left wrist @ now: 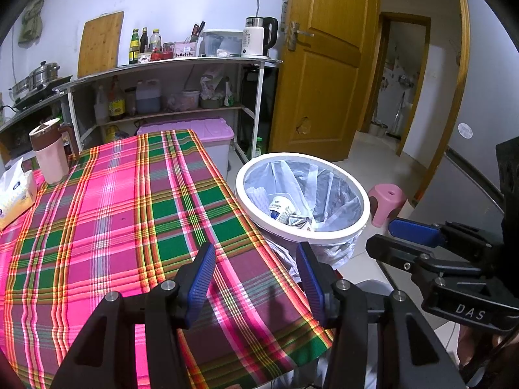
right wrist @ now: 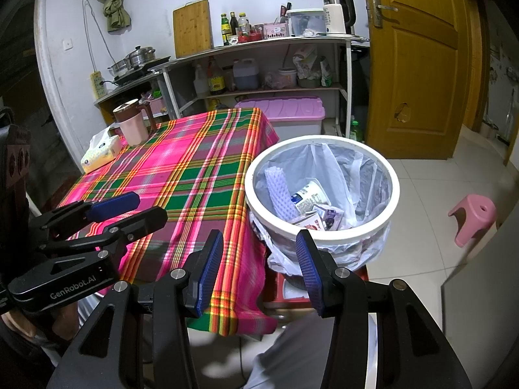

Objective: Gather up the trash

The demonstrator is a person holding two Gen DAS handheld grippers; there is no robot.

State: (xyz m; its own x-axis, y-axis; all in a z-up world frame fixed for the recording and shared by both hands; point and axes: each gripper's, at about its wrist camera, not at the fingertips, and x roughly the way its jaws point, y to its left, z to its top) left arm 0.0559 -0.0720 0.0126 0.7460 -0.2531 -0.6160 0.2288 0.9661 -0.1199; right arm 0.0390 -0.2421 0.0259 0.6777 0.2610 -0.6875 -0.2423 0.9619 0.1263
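White plastic forms the round trash bin (right wrist: pixel 319 227), which stands on the floor just beside the right edge of the table (left wrist: pixel 129 214), near its front corner. A thin translucent bag (right wrist: pixel 353 168) lines the bin and hangs over its rim on the near side. Inside lie several pieces of trash: a pale purple foam sheet (right wrist: pixel 279 191) with a bumpy surface leaning on the left wall, a white cup-like container (right wrist: pixel 308 194) with blue print on its side, and some small crumpled printed wrappers (right wrist: pixel 324 218) at the bottom.

The table carries a bright pink, green and yellow plaid cloth. At its far left corner stand a pink jug (left wrist: pixel 48 152) with a brown lid and a tissue box (left wrist: pixel 14 194) just beside it.

The left gripper (left wrist: pixel 256 278) hovers over the front right corner of the table, its blue-padded jaws apart with nothing between them. The right gripper (right wrist: pixel 259 269) hovers between the table edge and the bin, its jaws also released and empty.
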